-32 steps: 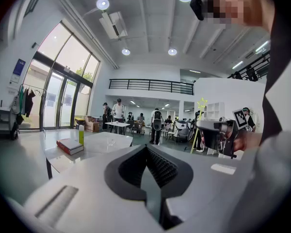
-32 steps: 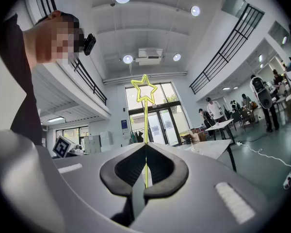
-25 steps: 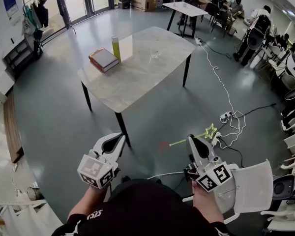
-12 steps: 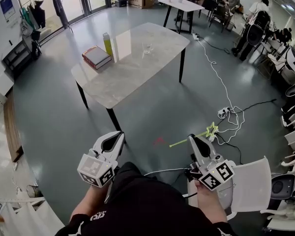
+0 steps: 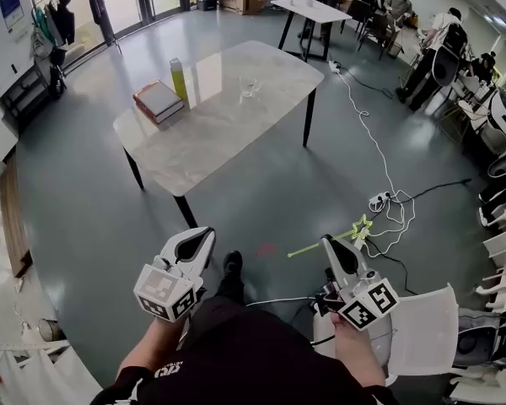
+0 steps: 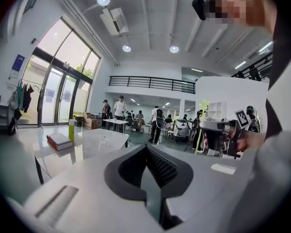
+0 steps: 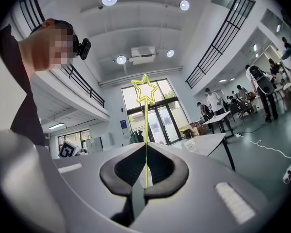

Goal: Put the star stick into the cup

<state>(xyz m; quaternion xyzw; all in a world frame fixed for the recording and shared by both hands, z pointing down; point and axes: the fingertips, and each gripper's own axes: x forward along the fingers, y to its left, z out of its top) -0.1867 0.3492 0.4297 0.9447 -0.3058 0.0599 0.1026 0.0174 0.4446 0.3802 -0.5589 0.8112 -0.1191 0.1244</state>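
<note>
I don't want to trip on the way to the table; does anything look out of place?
Only one thing: a white cable trails loose across the floor to a power strip, right of the table. The cup stands upright there, and the star stick sits straight in the right gripper.

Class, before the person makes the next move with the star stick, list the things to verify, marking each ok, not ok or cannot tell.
1. Star stick gripped by the right gripper: ok. The jaws are shut on its shaft, with the star beyond the tips.
2. Left gripper free: ok. The jaws are together with nothing between them.
3. Cup standing on the table, apart from the bottle and book: ok.
4. Cup within reach: not ok. The table stands well ahead across the floor.
5. Cup empty: cannot tell, it is too small to see.
</note>
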